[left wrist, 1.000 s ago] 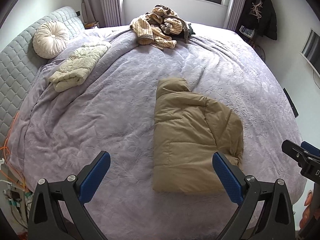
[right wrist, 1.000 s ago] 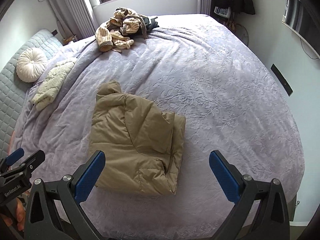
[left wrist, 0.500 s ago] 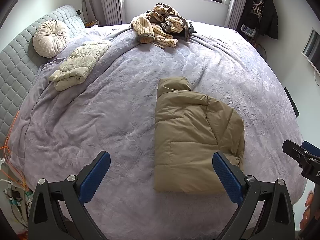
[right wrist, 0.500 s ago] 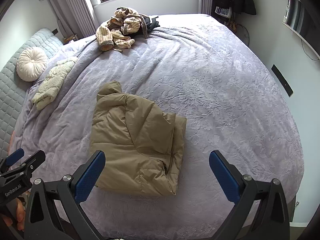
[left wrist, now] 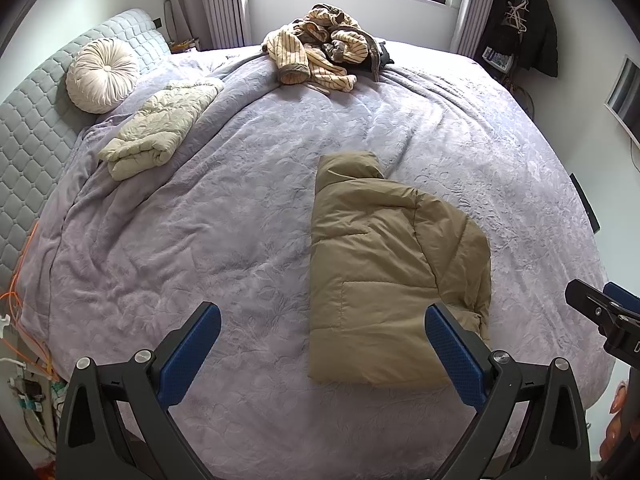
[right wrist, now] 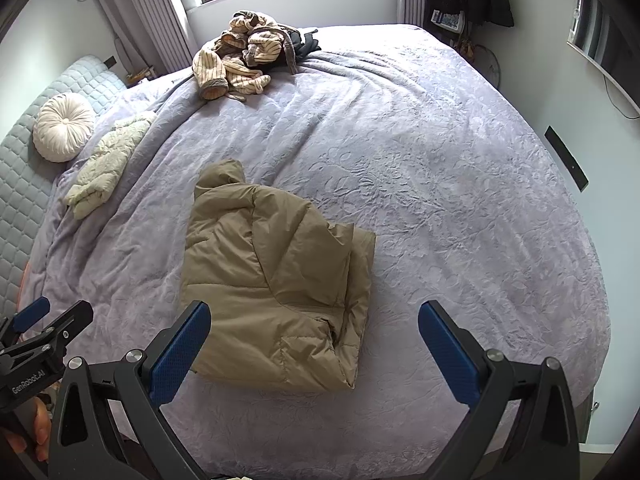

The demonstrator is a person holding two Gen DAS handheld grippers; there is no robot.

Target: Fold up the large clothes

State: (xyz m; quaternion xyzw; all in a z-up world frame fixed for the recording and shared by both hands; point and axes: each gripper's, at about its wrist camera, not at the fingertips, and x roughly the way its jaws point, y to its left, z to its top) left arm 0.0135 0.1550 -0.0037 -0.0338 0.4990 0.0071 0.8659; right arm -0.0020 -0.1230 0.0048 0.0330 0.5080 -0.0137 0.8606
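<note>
A tan quilted puffer jacket, already folded in half lengthwise with its collar toward the window, lies near the foot of a bed covered in a lavender embossed bedspread. The left gripper and the right gripper both hover above the bed's near edge, fingers spread wide and holding nothing.

The risk from here looks to be the jacket's loft. Slick, air-filled padding tends to spring back, so a fold made by pinching only the top layer at the hem could slide apart or splay open once released. The bunched sleeve cuff at the jacket's right edge sits loose and could slip out of the bundle if the next fold starts from the hem without tucking it in. A grab that also catches the soft bedspread would drag the cover along with the garment.

Farther back, a cream quilted garment lies folded just beside a round cream pleated cushion, and a heap of 1 or more striped beige clothes waits unfolded under the window, well apart from the jacket.
</note>
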